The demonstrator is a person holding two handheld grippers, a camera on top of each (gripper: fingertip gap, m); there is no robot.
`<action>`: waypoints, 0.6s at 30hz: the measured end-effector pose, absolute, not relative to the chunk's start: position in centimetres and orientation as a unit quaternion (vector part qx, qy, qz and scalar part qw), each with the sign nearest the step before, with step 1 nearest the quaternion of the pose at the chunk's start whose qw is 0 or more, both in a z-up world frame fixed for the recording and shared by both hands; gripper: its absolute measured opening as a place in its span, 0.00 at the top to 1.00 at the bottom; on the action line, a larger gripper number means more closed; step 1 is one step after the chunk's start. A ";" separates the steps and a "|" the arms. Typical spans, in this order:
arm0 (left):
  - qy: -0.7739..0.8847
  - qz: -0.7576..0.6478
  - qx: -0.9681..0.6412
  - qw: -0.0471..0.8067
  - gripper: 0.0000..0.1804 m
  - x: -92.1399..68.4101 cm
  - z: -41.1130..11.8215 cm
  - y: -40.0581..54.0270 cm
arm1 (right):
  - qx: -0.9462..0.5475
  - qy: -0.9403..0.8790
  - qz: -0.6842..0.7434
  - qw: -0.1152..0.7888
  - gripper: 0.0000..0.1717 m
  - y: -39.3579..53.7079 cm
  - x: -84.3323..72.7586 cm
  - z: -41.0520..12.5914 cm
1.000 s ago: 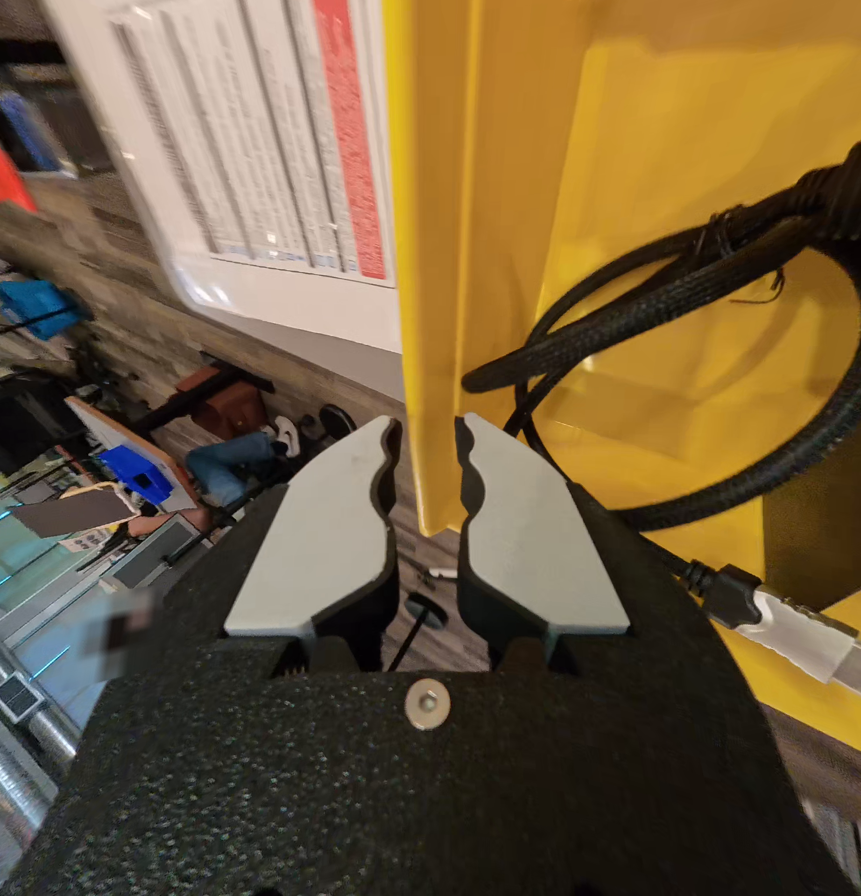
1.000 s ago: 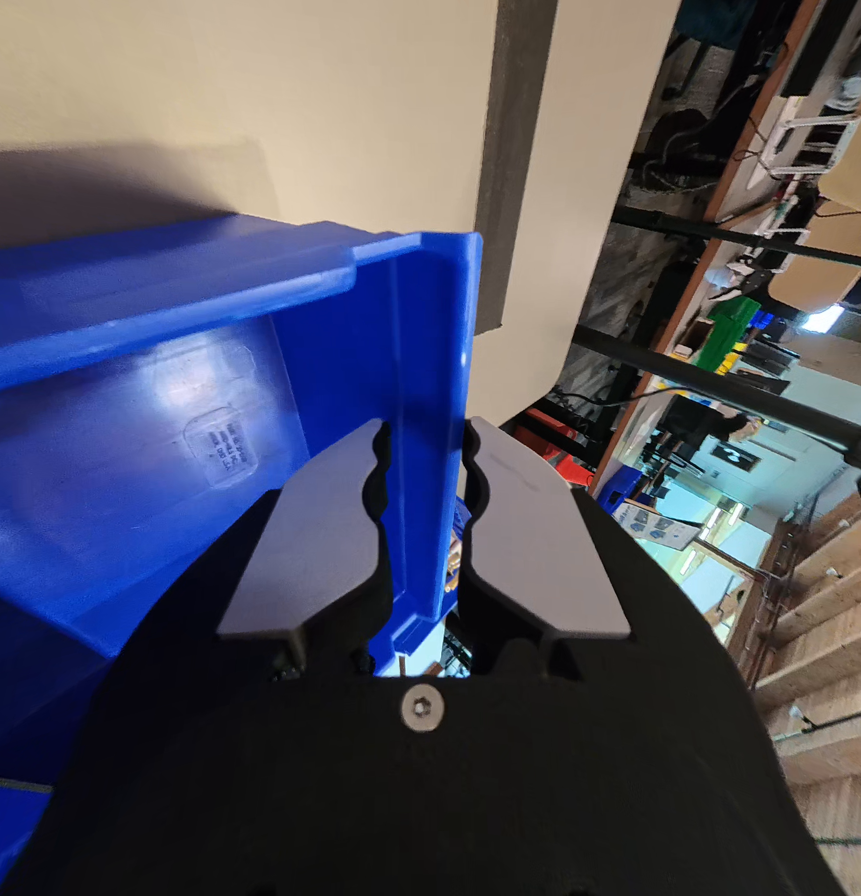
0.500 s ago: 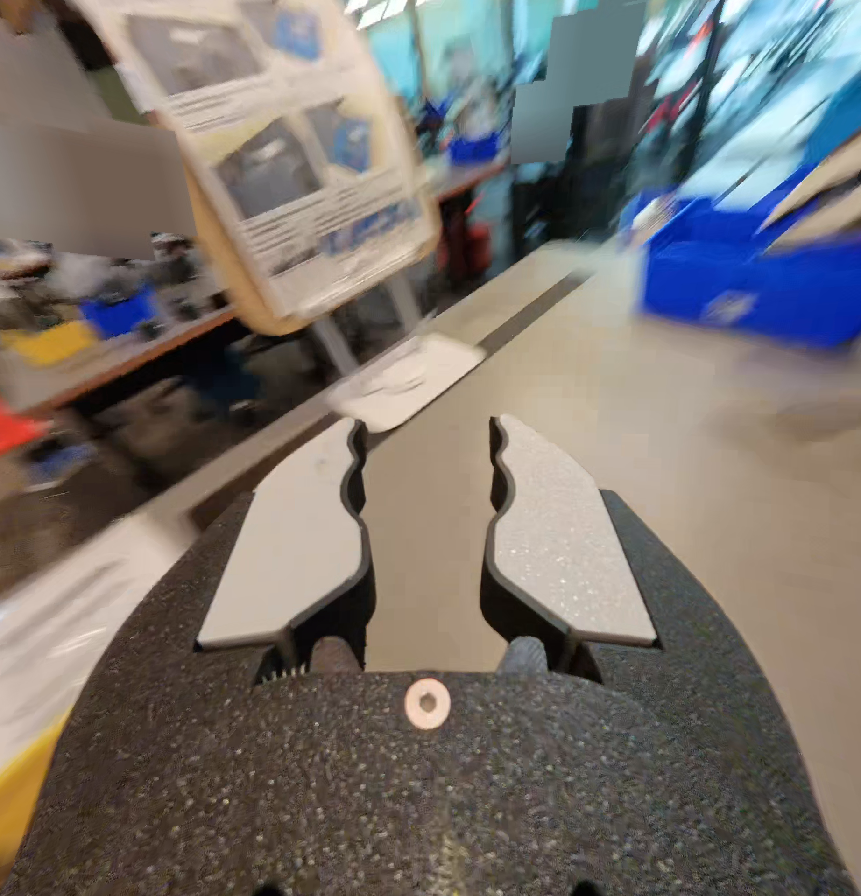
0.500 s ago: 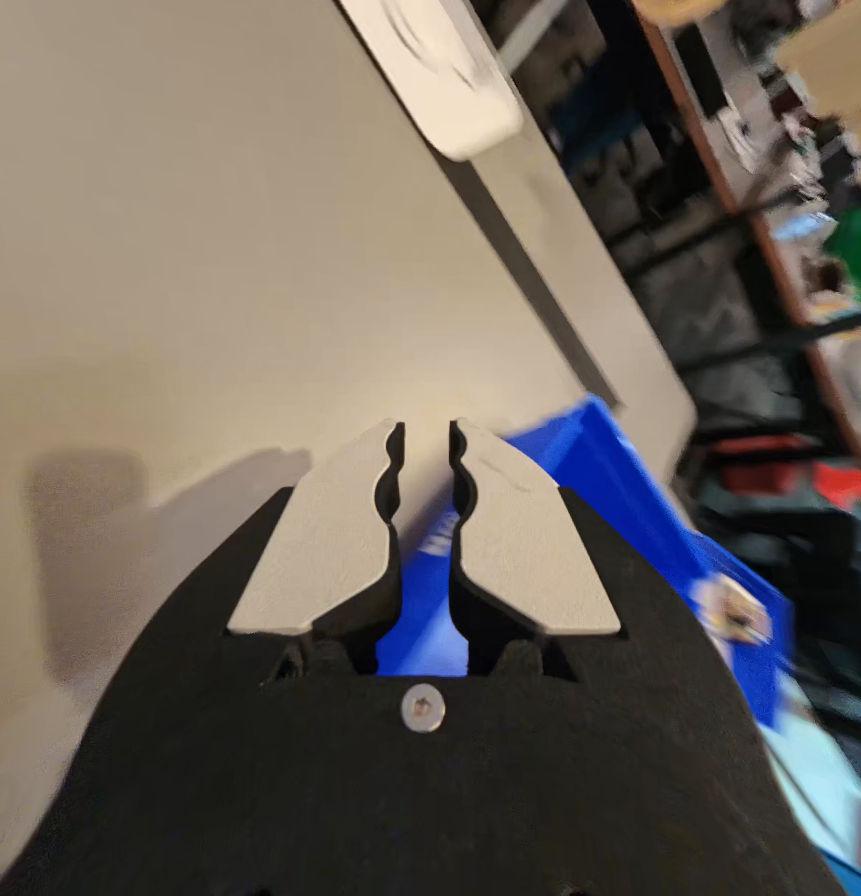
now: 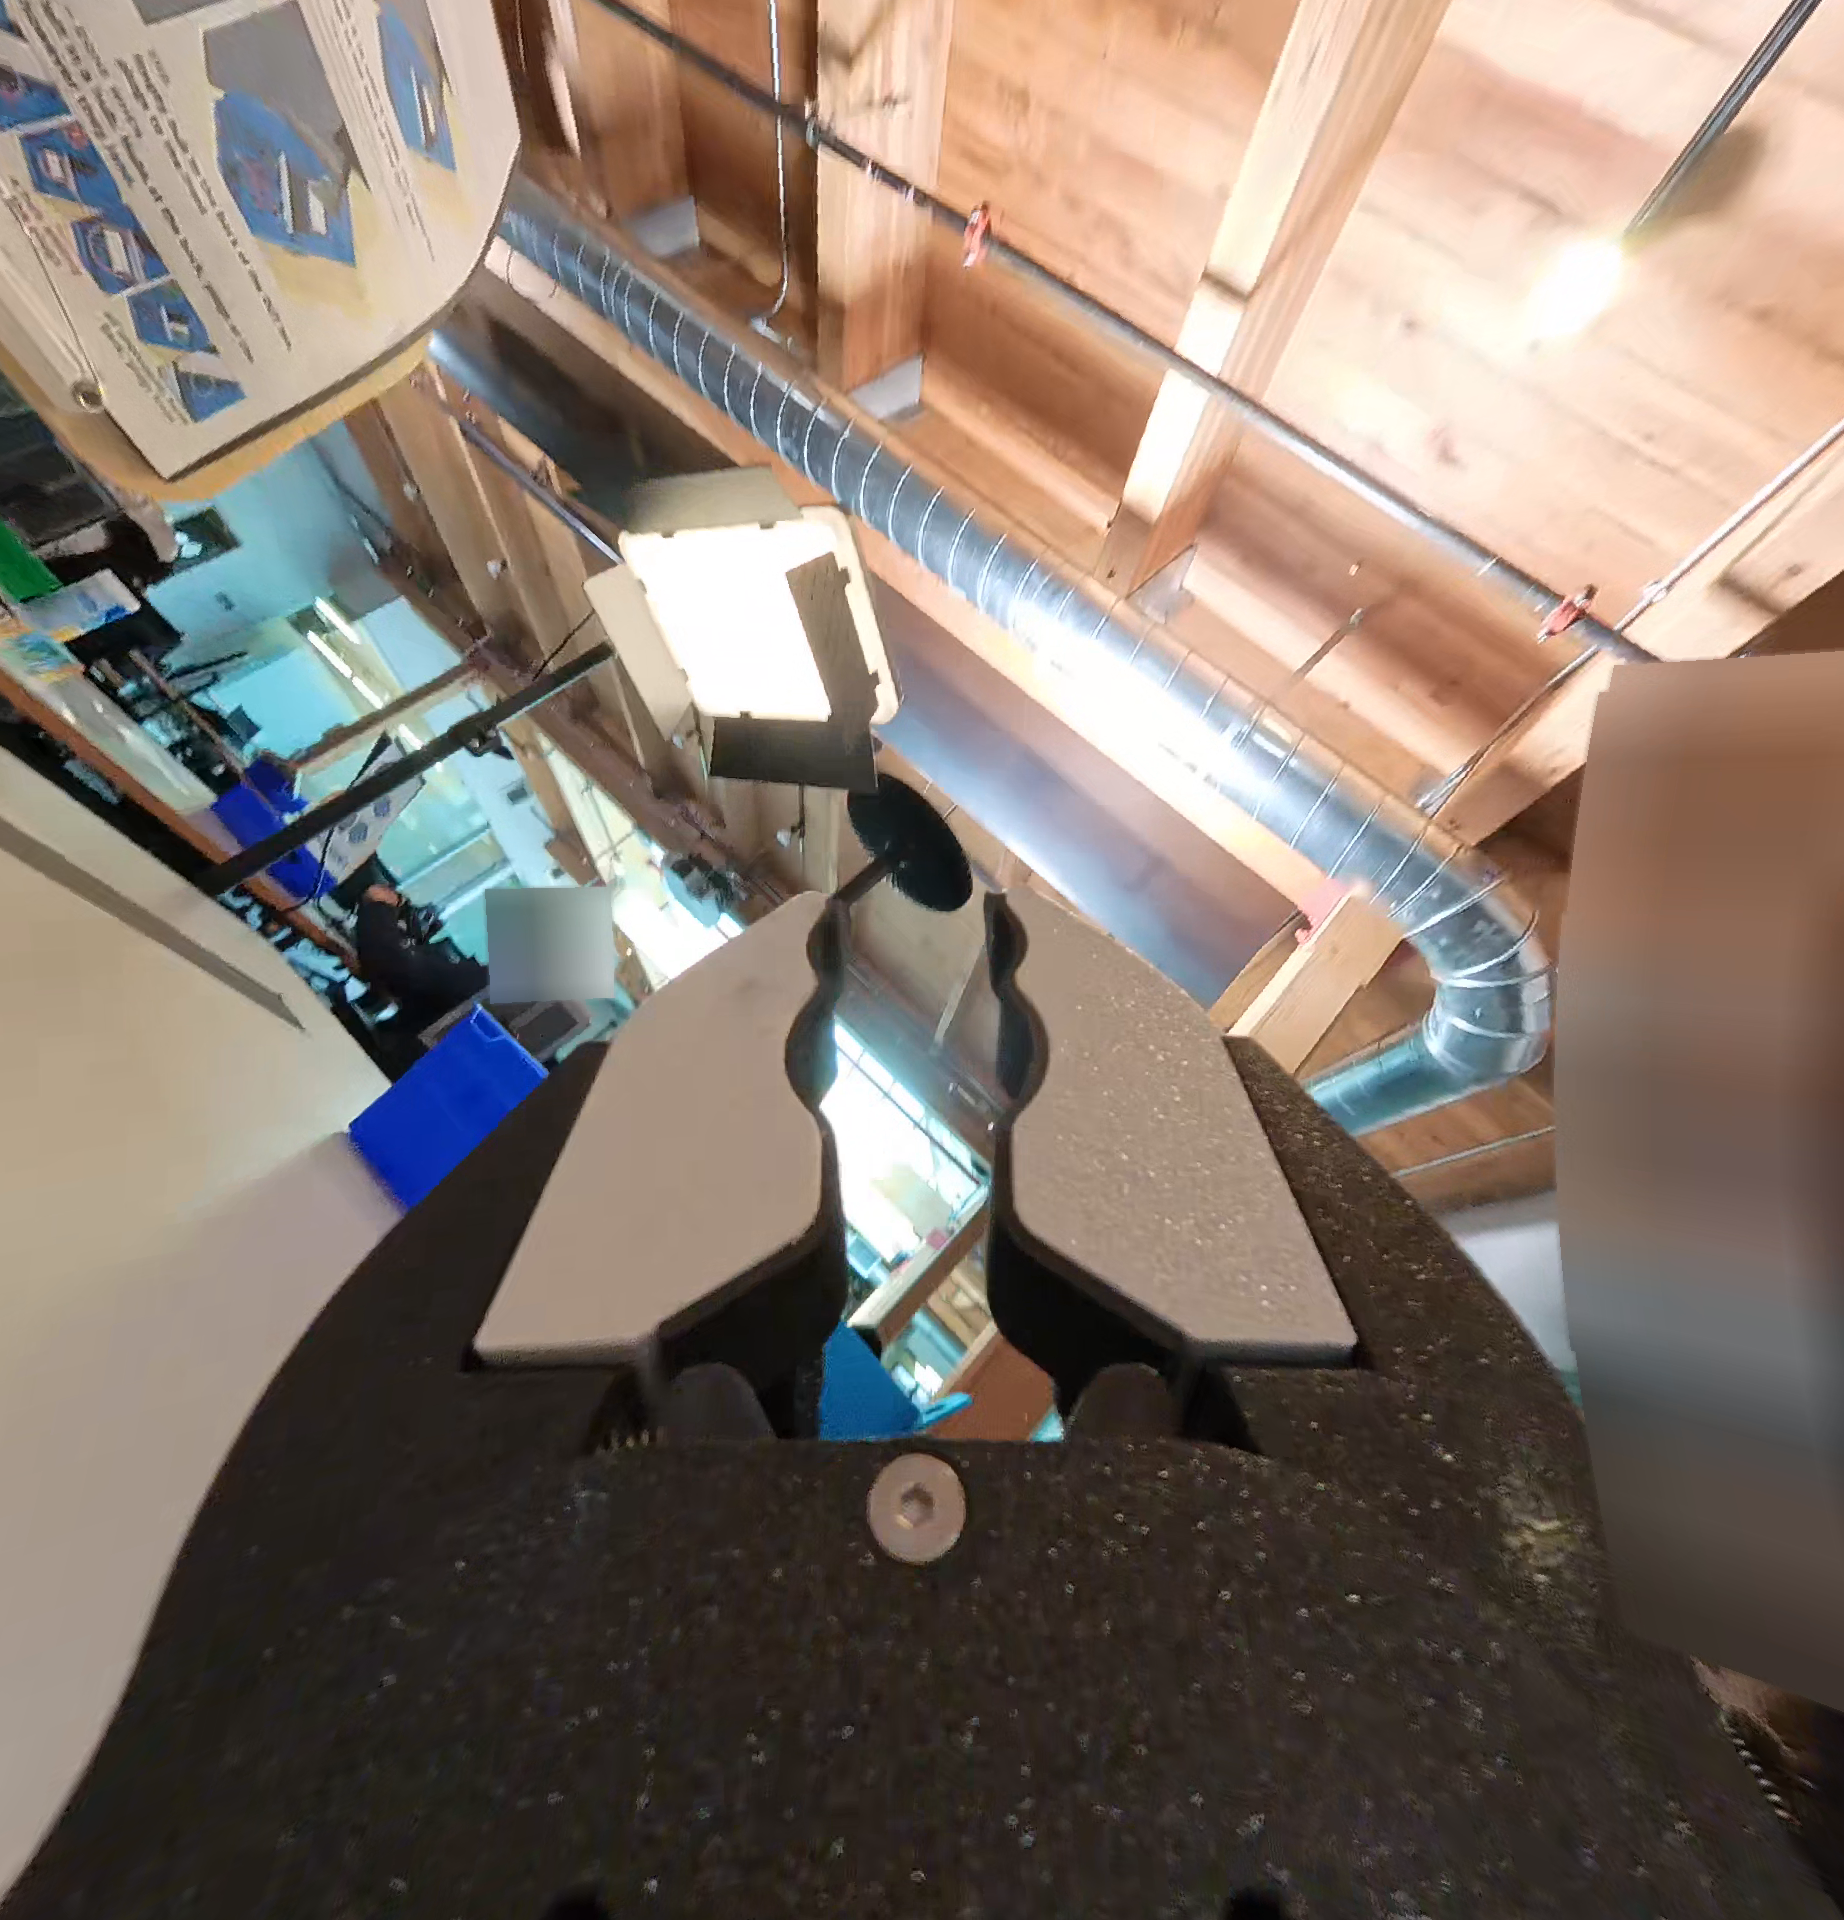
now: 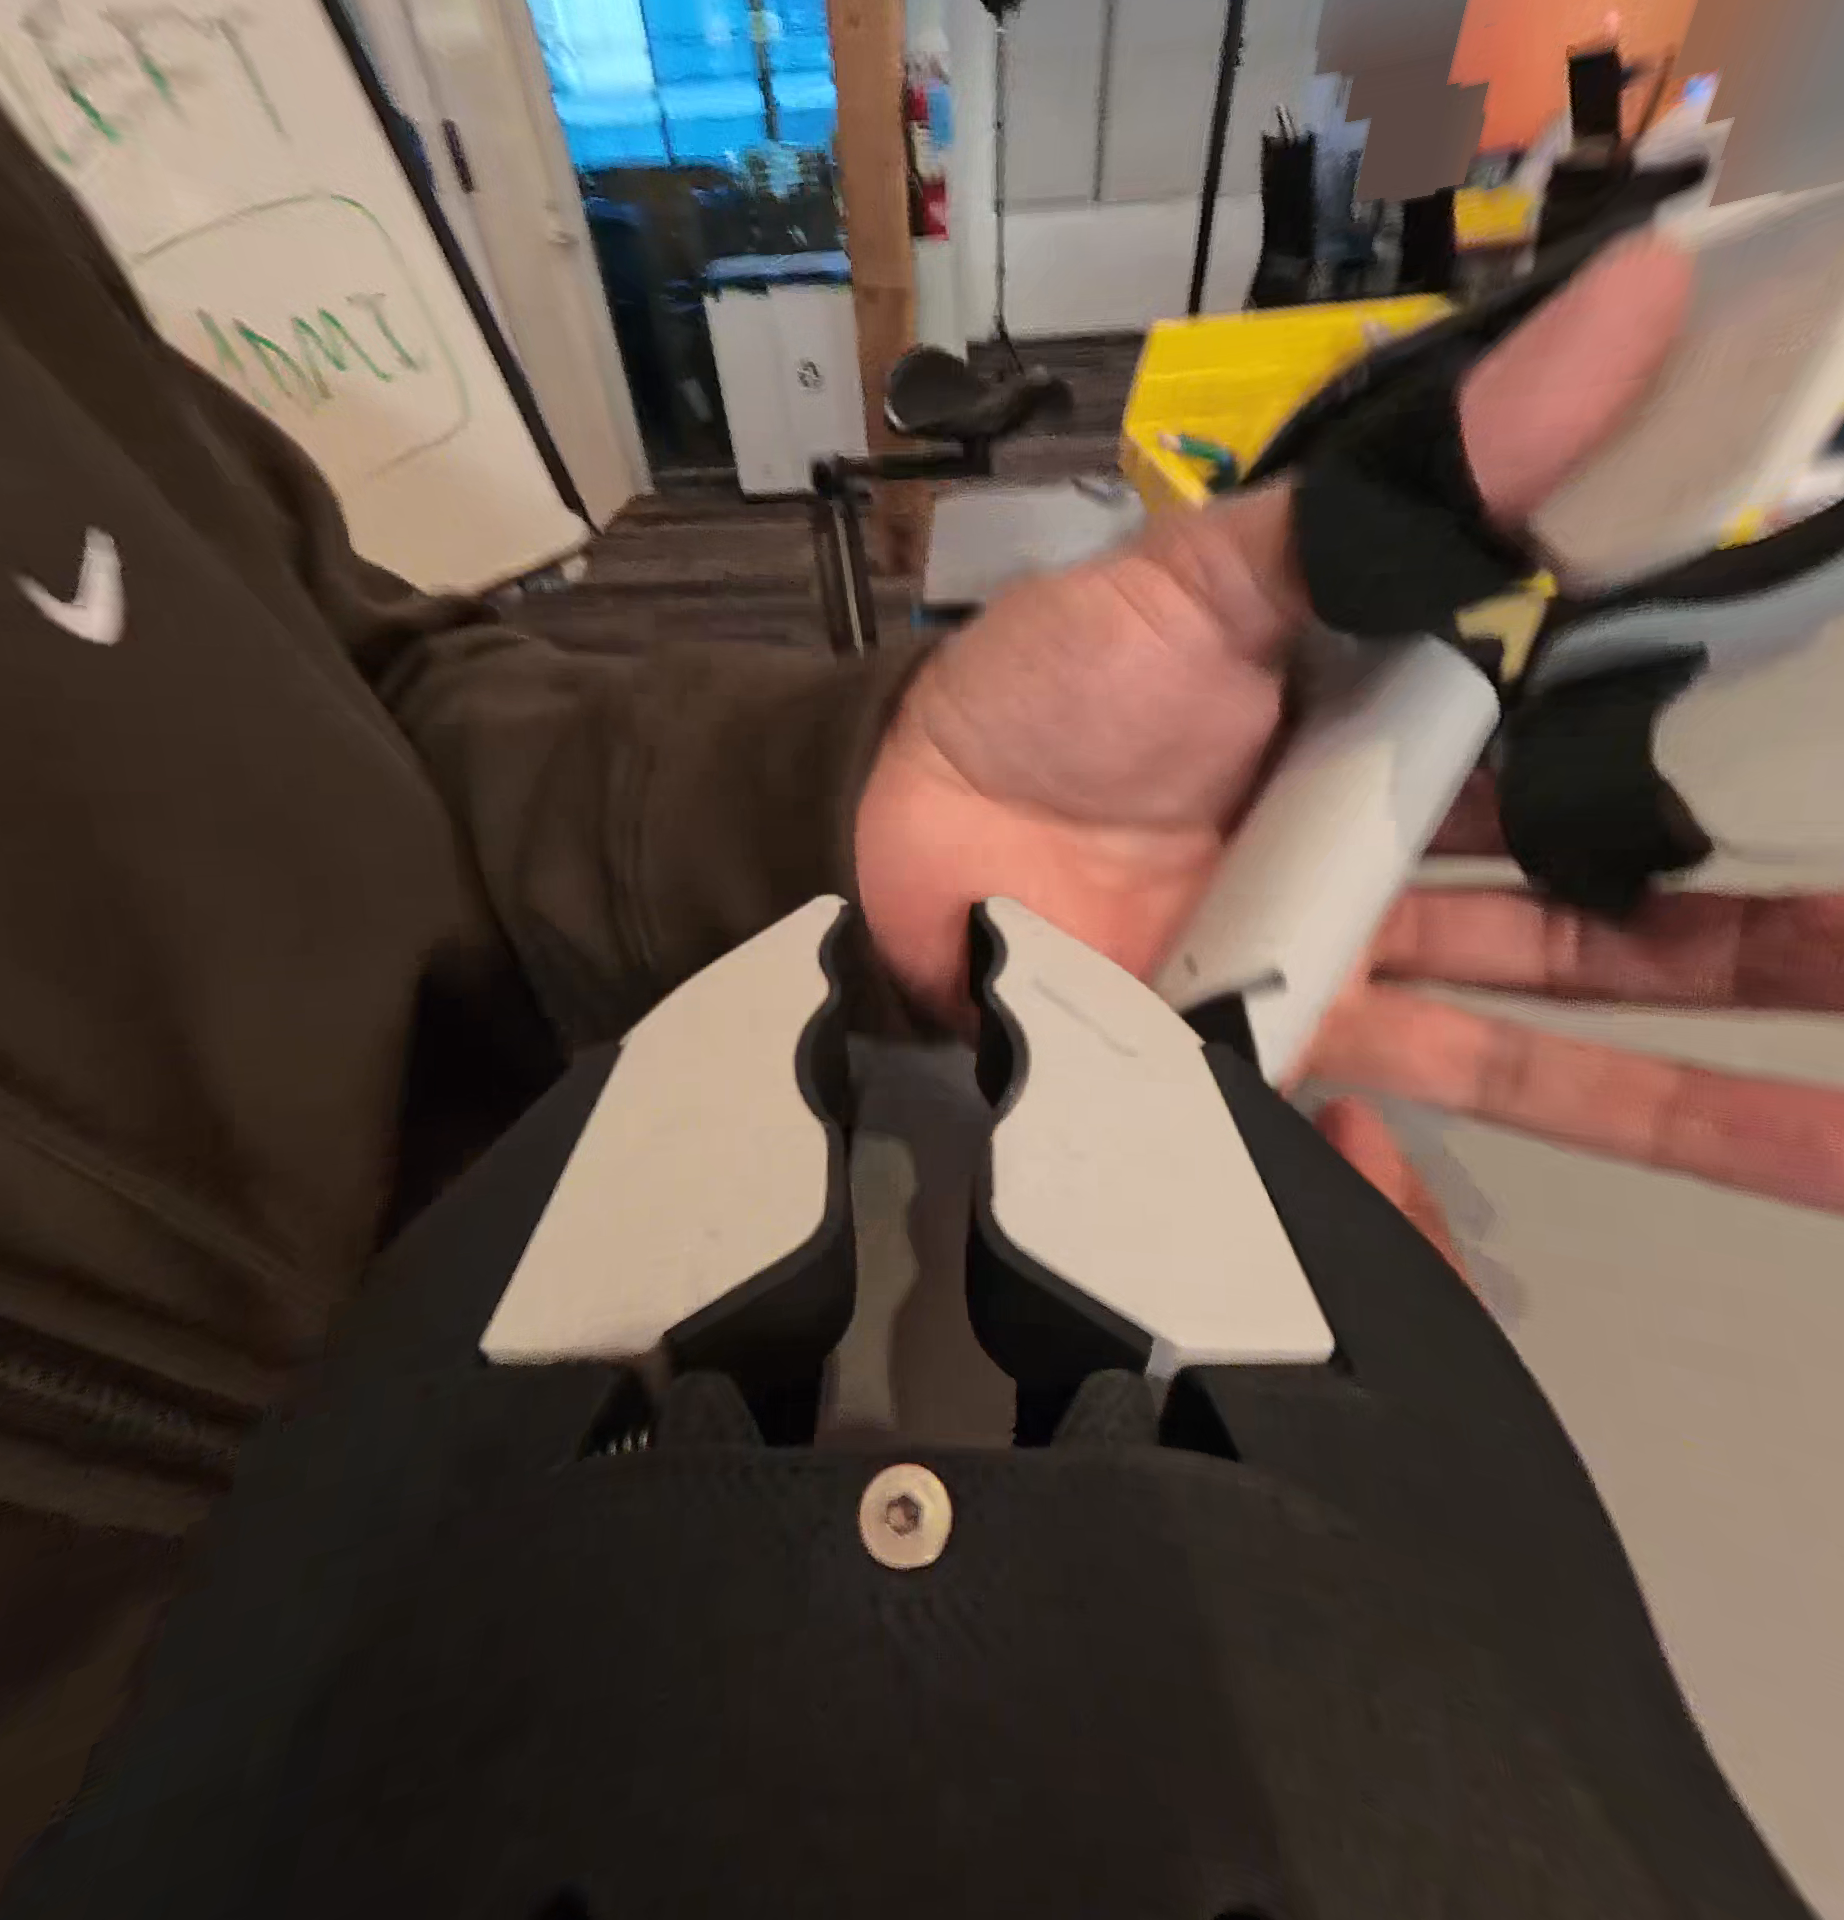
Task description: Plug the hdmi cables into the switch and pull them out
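Left gripper (image 5: 910,920) pointed up at the wooden ceiling, fingers apart and gripping nothing; a light panel (image 5: 736,613) and metal duct (image 5: 1053,582) lay well beyond, a blue bin (image 5: 440,1096) low to its left. Right gripper (image 6: 907,920), likewise parted and bare, faced the person's hand (image 6: 1084,748) close ahead, which clasped a white handle (image 6: 1344,831) slanting up to the right

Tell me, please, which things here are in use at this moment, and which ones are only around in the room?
In use:
- left gripper, open, holding nothing, pointing up at the ceiling
- right gripper, open, holding nothing
- person's hand gripping a white handle

Only around:
- metal duct
- light panel
- blue bin
- yellow bin
- whiteboard
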State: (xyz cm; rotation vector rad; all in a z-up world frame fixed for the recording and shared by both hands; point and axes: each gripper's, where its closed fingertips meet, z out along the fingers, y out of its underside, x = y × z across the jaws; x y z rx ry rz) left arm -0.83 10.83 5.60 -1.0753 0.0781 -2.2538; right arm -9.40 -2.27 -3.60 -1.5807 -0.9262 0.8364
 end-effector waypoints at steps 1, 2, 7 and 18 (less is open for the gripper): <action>0.018 -0.858 -0.403 0.318 0.85 -1.1 5.5 10.9 | -0.646 -0.389 0.365 0.546 0.90 -2.6 -9.9 -3.0; 0.008 -0.864 -0.394 0.315 0.85 -1.5 5.5 10.9 | -0.642 -0.390 0.370 0.547 0.91 -2.6 -10.1 -2.8; -0.003 -0.888 -0.321 0.330 0.74 -4.3 7.1 10.7 | -0.641 -0.425 0.414 0.487 0.99 -3.5 -11.3 -3.7; -0.025 -0.948 -0.107 0.299 0.79 -9.8 9.7 8.9 | -0.607 -0.474 0.484 0.416 1.00 -5.7 -14.3 -3.8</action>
